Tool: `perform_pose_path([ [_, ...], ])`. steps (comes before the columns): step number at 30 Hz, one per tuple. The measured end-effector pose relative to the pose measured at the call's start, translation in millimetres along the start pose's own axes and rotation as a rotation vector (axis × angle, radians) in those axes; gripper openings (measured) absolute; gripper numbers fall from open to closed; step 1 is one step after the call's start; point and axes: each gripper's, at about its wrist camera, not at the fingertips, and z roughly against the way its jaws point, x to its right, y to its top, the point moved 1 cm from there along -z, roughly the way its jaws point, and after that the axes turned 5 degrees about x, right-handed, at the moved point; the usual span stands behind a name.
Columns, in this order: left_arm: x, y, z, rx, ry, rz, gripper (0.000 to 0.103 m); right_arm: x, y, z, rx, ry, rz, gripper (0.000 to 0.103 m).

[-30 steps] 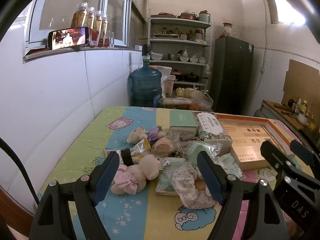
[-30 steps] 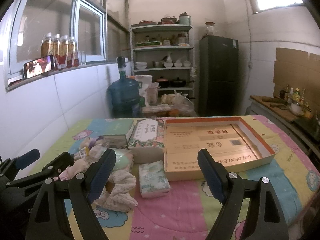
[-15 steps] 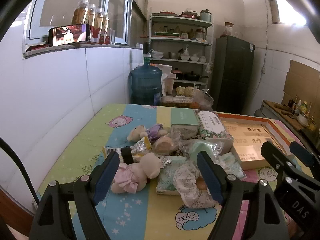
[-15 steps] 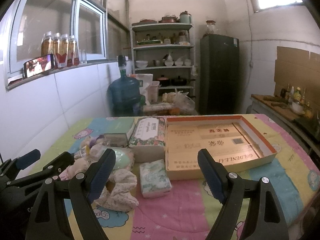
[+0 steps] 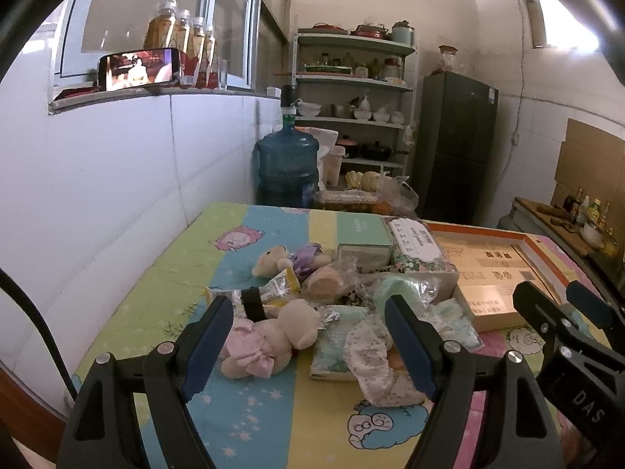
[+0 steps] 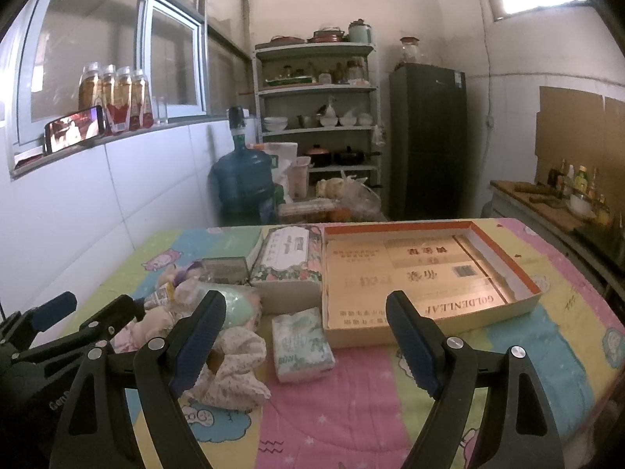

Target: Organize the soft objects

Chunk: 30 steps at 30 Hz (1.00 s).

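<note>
A heap of soft things lies on the cartoon-print table cover. It holds a plush doll in a pink dress, a small bear with a purple bow, a floral cloth, a mint pad in clear plastic and a tissue pack. My left gripper hovers open just short of the doll and the cloth, holding nothing. Off to the right, my right gripper is open and empty, facing the tissue pack and a shallow orange-rimmed cardboard box.
A floral tissue box and a green box stand behind the heap, with a snack packet beside it. A white tiled wall runs along the left. A blue water jug, shelves and a dark fridge stand beyond the table.
</note>
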Motion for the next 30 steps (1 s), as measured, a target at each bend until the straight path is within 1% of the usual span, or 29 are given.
perform_pose_path([
  [4,-14,2,2,0.019,0.017,0.012,0.080,3,-8,-3,-0.021,0.025,-0.008,0.085],
  [6,-20,1,3,0.030,0.027,0.015,0.078,2,-15,-6,-0.042,0.049,-0.011,0.085],
  [9,-28,-1,2,0.037,0.027,0.013,0.077,-2,-23,-11,-0.066,0.078,-0.006,0.085],
  [13,-39,-8,-2,0.018,0.011,0.023,0.077,-10,-34,-23,-0.114,0.125,-0.009,0.085],
  [16,-49,-17,-5,0.010,0.015,0.029,0.077,-16,-40,-35,-0.149,0.159,-0.002,0.085],
  [21,-60,-26,-10,-0.007,0.021,0.038,0.077,-27,-51,-60,-0.204,0.178,0.035,0.085],
  [23,-62,-28,-14,-0.014,0.009,0.031,0.077,-31,-55,-69,-0.218,0.181,0.044,0.083],
  [25,-63,-30,-18,-0.023,-0.008,0.032,0.077,-33,-56,-73,-0.228,0.185,0.047,0.075],
  [26,-64,-31,-22,-0.033,-0.026,0.032,0.077,-34,-57,-76,-0.237,0.189,0.047,0.073],
  [27,-64,-32,-24,-0.039,-0.035,0.031,0.077,-35,-58,-79,-0.250,0.195,0.046,0.067],
  [28,-64,-33,-29,-0.051,-0.049,0.028,0.077,-34,-58,-81,-0.261,0.201,0.043,0.059],
  [29,-64,-33,-32,-0.056,-0.057,0.024,0.077,-34,-60,-83,-0.274,0.211,0.041,0.055],
  [30,-64,-33,-34,-0.058,-0.068,0.019,0.077,-34,-61,-84,-0.281,0.220,0.040,0.045],
])
